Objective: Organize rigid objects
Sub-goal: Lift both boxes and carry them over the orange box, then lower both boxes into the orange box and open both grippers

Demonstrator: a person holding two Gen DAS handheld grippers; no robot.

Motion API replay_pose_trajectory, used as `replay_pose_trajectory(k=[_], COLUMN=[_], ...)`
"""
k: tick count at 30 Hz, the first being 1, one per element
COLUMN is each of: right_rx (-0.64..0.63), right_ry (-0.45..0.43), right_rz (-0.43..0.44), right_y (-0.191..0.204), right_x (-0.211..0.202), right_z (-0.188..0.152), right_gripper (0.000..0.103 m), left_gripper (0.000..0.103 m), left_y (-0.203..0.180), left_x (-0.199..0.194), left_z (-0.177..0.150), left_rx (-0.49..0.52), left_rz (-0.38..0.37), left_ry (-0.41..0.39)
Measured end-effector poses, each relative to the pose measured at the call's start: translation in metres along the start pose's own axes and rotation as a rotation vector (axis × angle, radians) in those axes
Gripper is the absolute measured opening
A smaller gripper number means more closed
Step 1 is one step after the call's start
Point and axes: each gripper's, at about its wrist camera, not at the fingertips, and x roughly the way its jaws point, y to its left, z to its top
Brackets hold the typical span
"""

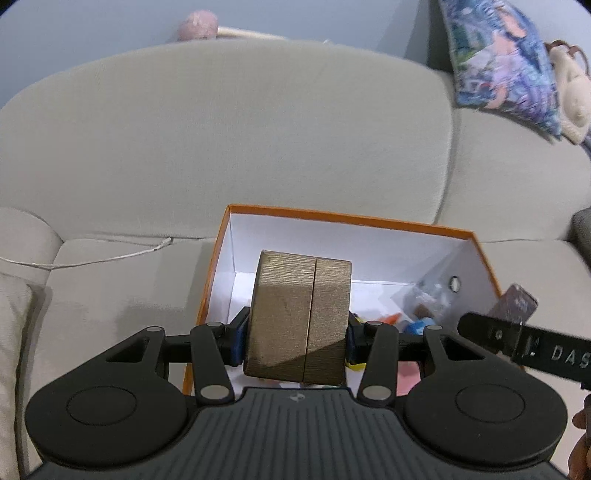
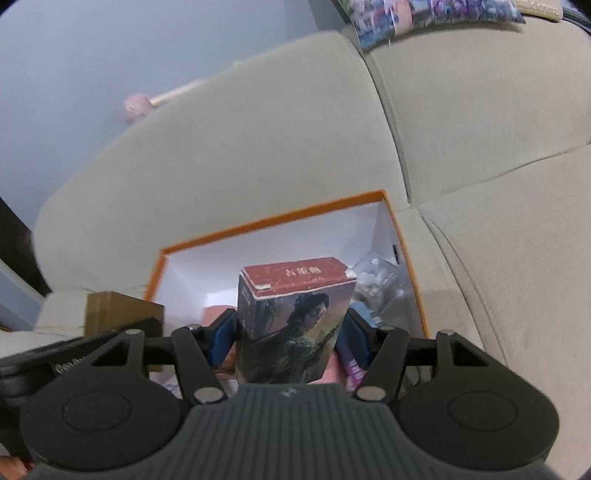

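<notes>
With the left gripper point(image 1: 293, 332) clamped on a gold case point(image 1: 299, 317) and the right gripper point(image 2: 290, 332) clamped on a printed carton point(image 2: 291, 317), both above the orange box point(image 1: 332, 215), they may collide or land on its clutter.

Beige sofa point(image 1: 229, 140) against pale blue wall point(image 1: 92, 29)

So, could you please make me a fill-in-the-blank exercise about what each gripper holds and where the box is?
1. The left gripper holds a round ____ case.
2. The right gripper holds a carton whose top is ____.
3. The open box has an ____ rim.
4. The box sits on a beige ____.

Missing words: gold; red; orange; sofa
</notes>
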Motion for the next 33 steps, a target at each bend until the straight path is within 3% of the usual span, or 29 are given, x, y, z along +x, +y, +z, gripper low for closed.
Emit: replay_pose_trajectory(k=[11, 17, 26, 33], right_rx=[-0.127, -0.203, -0.304, -0.346], right_ry=[0.087, 0.078, 0.077, 0.129], right_rz=[-0.095, -0.115, -0.165, -0.223], right_y=[0.002, 0.014, 0.035, 0.039], right_x=[0.063, 0.077, 0.1, 0.117], right_z=[-0.002, 0.002, 0.01, 0.002], right_gripper=[0.062, 0.062, 0.062, 0.062], left_gripper=[0.054, 0.053, 0.052, 0.052], left_y=[-0.004, -0.005, -0.002, -0.005], left_x=[0.05, 0.07, 0.076, 0.084], left_z=[-0.004, -0.012, -0.012, -0.015], left_rx=[0.022, 0.034, 0.026, 0.029], left_rz=[0.032, 0.048, 0.069, 0.077], left_ry=[0.05, 0.083, 0.073, 0.079])
